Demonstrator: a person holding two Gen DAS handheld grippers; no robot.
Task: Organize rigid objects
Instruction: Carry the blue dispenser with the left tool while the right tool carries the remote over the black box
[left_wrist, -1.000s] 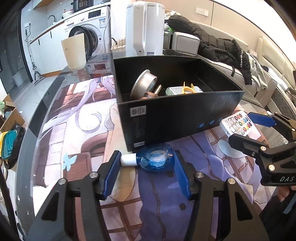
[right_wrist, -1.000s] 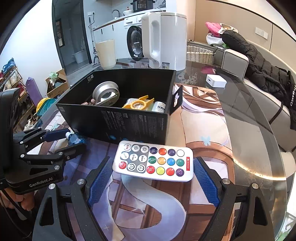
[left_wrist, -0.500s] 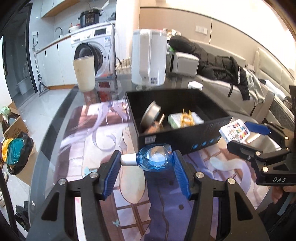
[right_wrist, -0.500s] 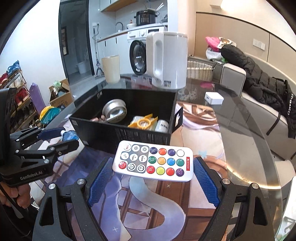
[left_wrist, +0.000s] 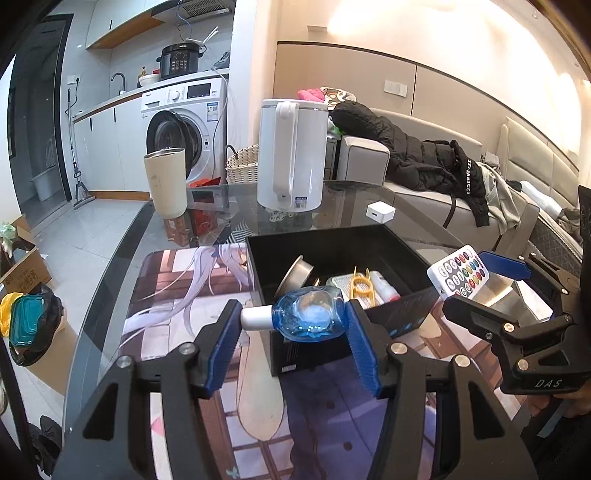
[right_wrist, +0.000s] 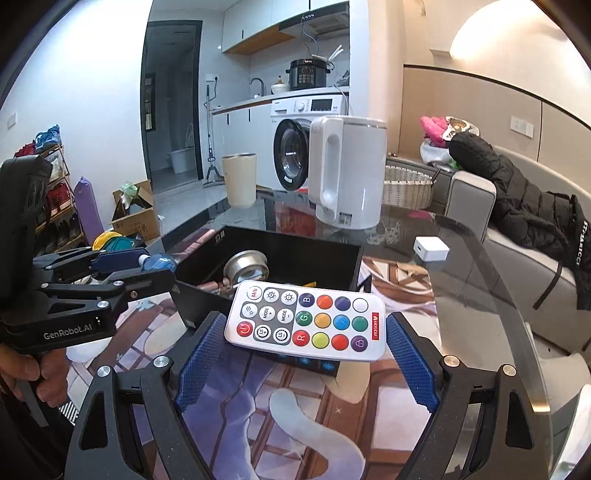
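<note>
- Whereas 1 s ago both items sat low at worktop level in front of the black box (left_wrist: 373, 240), both are now raised to about rim height, over its near wall.
- Left gripper (left_wrist: 293, 334): closed on blue bottle (left_wrist: 308, 319), held sideways, white cap against the left pad.
- Right gripper (right_wrist: 304, 350): clamped on remote (right_wrist: 306, 319) end to end, buttons up, tilted.
- Box already holds a metal bowl (left_wrist: 297, 273) and yellow piece (left_wrist: 360, 286).
- Judgement: lift phase done; drop-in looks next. Neither item released yet.
</note>
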